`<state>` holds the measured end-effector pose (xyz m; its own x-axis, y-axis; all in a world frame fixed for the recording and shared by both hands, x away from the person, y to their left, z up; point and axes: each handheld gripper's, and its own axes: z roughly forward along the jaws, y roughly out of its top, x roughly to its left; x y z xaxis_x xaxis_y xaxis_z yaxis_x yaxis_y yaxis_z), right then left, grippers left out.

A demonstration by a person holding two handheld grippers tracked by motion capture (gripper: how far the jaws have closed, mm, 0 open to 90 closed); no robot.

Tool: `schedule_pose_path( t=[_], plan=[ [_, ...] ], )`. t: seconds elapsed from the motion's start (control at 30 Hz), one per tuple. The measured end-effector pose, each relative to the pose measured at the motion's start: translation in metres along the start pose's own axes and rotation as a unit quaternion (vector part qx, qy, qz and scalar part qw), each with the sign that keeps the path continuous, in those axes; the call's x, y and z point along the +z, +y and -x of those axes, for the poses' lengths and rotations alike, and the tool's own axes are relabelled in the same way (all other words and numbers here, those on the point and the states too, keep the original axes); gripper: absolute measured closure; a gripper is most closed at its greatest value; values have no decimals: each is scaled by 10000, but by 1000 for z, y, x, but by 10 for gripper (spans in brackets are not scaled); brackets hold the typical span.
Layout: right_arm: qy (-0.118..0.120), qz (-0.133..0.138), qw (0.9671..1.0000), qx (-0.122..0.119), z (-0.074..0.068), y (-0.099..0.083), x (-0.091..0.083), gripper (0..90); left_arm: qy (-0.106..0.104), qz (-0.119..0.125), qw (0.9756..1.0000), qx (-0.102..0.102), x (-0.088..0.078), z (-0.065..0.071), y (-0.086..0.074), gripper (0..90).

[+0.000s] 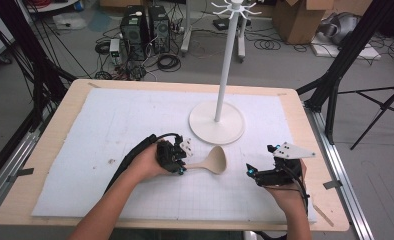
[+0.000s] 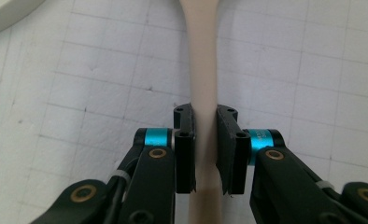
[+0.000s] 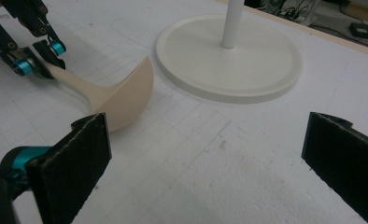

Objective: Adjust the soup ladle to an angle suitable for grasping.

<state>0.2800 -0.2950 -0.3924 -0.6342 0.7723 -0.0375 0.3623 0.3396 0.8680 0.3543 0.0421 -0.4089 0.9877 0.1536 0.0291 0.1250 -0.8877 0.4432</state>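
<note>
A beige spoon [image 1: 214, 161] lies on the white gridded mat, its bowl pointing right toward the stand. My left gripper [image 1: 179, 165] is shut on the spoon's handle [image 2: 204, 93], whose pads press it from both sides. From the right gripper view the spoon's bowl [image 3: 126, 95] stands on edge, with the left gripper [image 3: 41, 58] clamped at its handle end. My right gripper [image 1: 251, 172] rests lower right on the mat, jaws wide open [image 3: 210, 154] with nothing between them.
A white hanging stand with a round base [image 1: 216, 122] and a tall pole [image 1: 226, 55] stands just behind the spoon. The wooden table edge [image 1: 185, 84] frames the mat. Cables, computer towers and cardboard boxes sit on the floor beyond.
</note>
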Motion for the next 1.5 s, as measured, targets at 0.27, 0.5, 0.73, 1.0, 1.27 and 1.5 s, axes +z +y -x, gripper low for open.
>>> schedule_pose_path(
  t=[0.27,0.5,0.73,1.0,1.27,1.5],
  plan=[
    [-5,-14,10000,16,0,0,0,1,-52,81,9997,-224,-2,-6,0,737],
    [5,-4,10000,-16,0,0,0,1,32,376,9976,-589,-23,-10,-8,520],
    [16,-27,10000,-10,-1,0,1,1,132,1019,9910,-862,-57,-12,-31,383],
    [31,-43,10000,-17,-1,0,2,1,451,2093,9715,-1015,-103,-10,-74,265],
    [47,-71,9999,-67,-3,0,4,1,836,2669,9511,-1314,-122,1,-117,139],
    [70,-93,9999,-47,-3,-1,6,1,1107,2957,9359,-1564,-123,7,-152,84]
  ],
)
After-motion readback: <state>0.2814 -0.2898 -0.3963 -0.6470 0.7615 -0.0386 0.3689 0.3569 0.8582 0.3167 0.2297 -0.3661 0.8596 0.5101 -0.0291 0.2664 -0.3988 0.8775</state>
